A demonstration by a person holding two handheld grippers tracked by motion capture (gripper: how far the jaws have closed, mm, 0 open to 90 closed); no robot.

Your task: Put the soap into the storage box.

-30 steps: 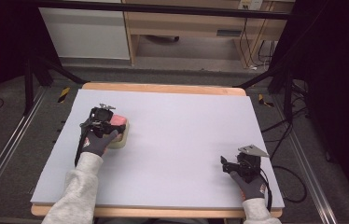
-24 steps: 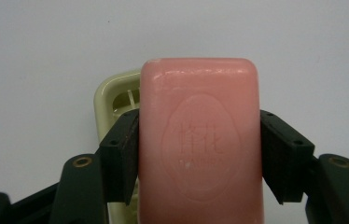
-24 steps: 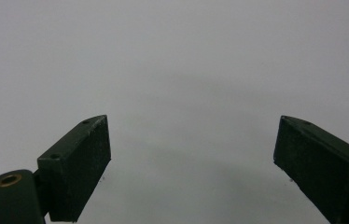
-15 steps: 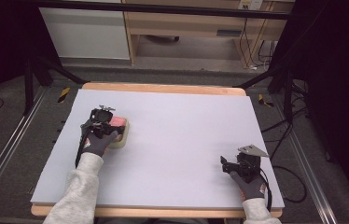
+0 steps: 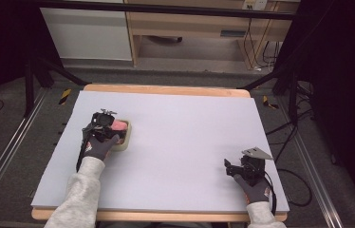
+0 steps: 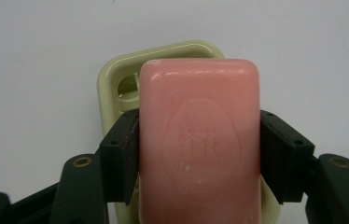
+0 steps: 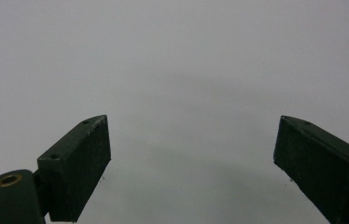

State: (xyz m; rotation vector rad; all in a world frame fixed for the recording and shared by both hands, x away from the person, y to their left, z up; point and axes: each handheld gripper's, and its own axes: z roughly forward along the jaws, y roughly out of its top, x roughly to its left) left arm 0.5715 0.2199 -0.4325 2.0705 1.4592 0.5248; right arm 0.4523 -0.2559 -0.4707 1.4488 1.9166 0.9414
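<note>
A pink bar of soap (image 6: 200,140) with an embossed oval mark sits between the two black jaws of my left gripper (image 6: 199,156), which is shut on its long sides. Under the bar lies a pale yellow-green soap dish (image 6: 116,74); whether the bar rests in it or hangs just above, I cannot tell. From above, the soap (image 5: 118,125), the dish (image 5: 124,141) and the left gripper (image 5: 114,127) lie at the table's left middle. My right gripper (image 7: 191,158) stands open over bare white surface, near the front right corner (image 5: 232,167), with nothing between its fingers.
The white board (image 5: 185,128) lies on a wooden table (image 5: 166,89). A wooden cabinet (image 5: 199,23) and cables (image 5: 261,52) stand beyond the far edge. Metal rails (image 5: 4,152) run along the floor on both sides.
</note>
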